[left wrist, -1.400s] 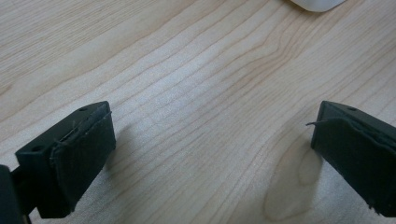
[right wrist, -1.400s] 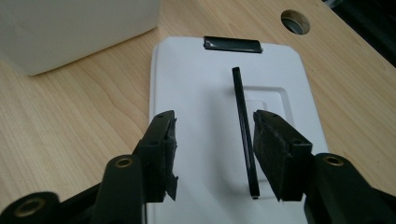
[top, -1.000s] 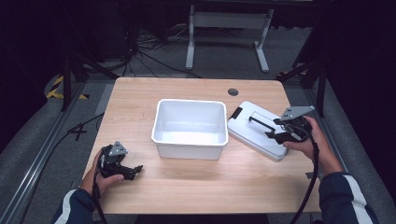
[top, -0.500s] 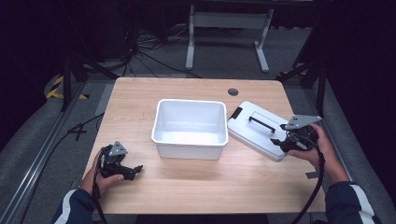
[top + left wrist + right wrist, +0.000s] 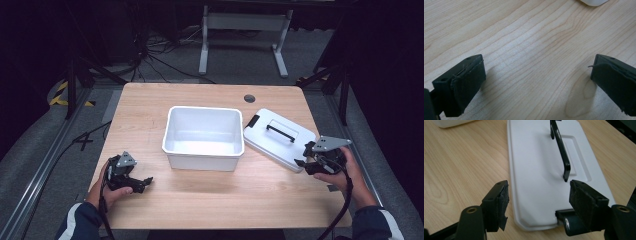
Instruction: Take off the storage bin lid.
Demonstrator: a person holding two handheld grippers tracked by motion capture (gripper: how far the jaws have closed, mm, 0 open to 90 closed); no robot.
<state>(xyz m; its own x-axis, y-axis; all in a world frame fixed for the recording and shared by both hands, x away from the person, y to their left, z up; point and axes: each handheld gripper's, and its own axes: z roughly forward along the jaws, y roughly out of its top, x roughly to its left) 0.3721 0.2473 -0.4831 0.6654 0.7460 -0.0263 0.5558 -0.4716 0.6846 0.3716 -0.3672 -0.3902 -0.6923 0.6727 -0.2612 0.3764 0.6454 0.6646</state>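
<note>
Surface [image 5: 210, 200]: light wood, I see wavy grain streaks, darker oval knot in left gripper view. Bin [image 5: 202, 134]: plain white all over. Lid [image 5: 276, 138]: white, with black handle [image 5: 282, 133] and black latch [image 5: 252, 121] at one end. My left gripper [image 5: 142, 184]: black body, grey plate on top. My right gripper [image 5: 301, 159]: black, grey plate too. Fingers [image 5: 582, 200]: matte black, frayed black pads. Floor [image 5: 45, 150]: grey; yellow-black striped tape [image 5: 62, 95] at left. Sleeves [image 5: 75, 222]: dark blue with white stripe.
</note>
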